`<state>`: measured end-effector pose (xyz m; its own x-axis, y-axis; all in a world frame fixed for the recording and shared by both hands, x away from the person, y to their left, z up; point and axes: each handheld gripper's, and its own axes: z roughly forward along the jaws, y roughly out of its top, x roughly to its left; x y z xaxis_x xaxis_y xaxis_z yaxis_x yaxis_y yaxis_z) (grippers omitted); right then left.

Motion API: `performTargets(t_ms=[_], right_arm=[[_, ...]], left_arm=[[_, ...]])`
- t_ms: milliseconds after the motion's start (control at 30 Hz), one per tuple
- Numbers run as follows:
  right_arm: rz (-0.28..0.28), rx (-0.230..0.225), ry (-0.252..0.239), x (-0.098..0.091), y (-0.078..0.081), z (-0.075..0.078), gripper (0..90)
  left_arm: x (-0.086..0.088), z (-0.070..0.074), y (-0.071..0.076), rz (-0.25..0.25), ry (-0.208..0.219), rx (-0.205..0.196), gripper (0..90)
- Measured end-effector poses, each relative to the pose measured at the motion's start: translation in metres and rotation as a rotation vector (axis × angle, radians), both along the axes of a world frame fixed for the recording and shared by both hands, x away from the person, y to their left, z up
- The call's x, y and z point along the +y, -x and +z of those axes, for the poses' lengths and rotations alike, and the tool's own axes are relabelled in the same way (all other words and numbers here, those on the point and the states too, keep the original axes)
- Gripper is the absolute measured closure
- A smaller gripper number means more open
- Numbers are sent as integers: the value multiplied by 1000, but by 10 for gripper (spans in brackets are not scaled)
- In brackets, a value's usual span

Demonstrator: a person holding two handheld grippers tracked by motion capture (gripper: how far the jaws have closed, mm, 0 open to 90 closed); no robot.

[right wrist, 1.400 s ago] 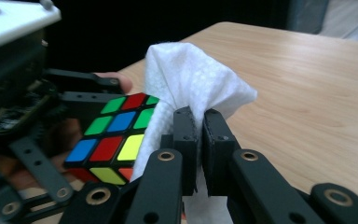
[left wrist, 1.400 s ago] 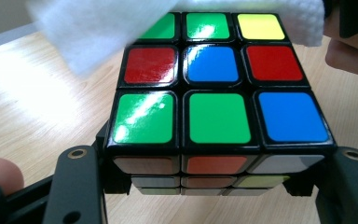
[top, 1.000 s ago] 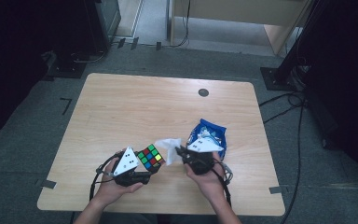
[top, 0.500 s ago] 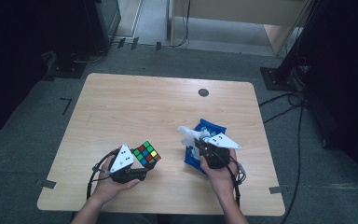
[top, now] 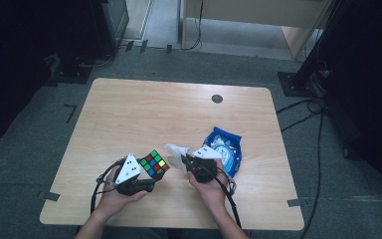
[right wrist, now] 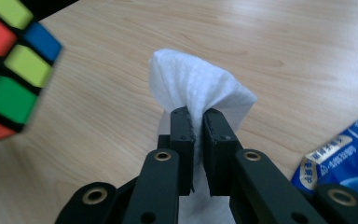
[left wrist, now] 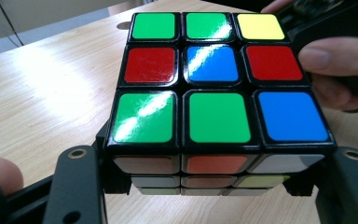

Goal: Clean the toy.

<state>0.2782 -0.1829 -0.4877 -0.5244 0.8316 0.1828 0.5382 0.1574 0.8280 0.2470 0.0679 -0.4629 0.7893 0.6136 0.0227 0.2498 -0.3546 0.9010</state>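
- Rubik's cube (top: 153, 164) sat clamped in left gripper (top: 146, 172), near the table's (top: 144, 114) front edge.
- White wipe (right wrist: 196, 88) was pinched between right gripper's (top: 185, 160) nearly closed jaws, just beside cube.
- Blue wipe packet (top: 225, 149) lay right of that hand.

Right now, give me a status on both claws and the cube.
Left claw clamped on puzzle cube. Right claw pinching white wipe, close beside cube. Blue wipe pack by right hand.
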Motion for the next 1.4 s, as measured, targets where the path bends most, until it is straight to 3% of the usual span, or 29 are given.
performTargets(t_ms=[33,133,267,333,400,500,533,600,633,733,767,900,1167,1300,1333,1400], right_arm=[[7,10,-22,-2,-1,-2,823],[20,-17,-47,-2,0,2,706],[14,-85,-120,-5,12,27,612],[24,-94,-124,-4,16,31,621],[85,-115,-51,2,21,30,633],[130,-88,-37,7,22,19,653],[161,-43,-57,15,23,9,677],[178,-25,-79,18,23,7,689],[197,3,-136,21,22,6,706],[200,9,-171,21,22,8,726],[198,18,-193,19,22,10,743],[191,27,-205,17,22,11,760],[167,-5,-229,12,26,18,790],[129,-53,-259,6,29,27,791],[158,-63,-288,4,29,29,774],[165,-85,-274,4,31,36,742]], left_arm=[[0,0,0,0,0,-1,341],[1,0,0,1,1,-5,341],[3,0,-1,9,5,-5,341],[5,1,-2,20,12,-5,341],[7,3,-2,24,22,-3,341],[8,6,-3,28,40,0,341],[8,7,-2,30,48,-2,341],[8,7,-2,29,49,0,341],[8,7,-2,24,49,1,340],[6,6,-1,17,46,6,340],[6,5,-2,9,62,18,340],[6,4,-2,1,64,26,340],[4,2,-3,-22,68,55,340],[-4,-3,0,-21,3,33,340],[-6,-5,1,-22,-2,31,341],[-8,-5,1,-20,7,27,341]])
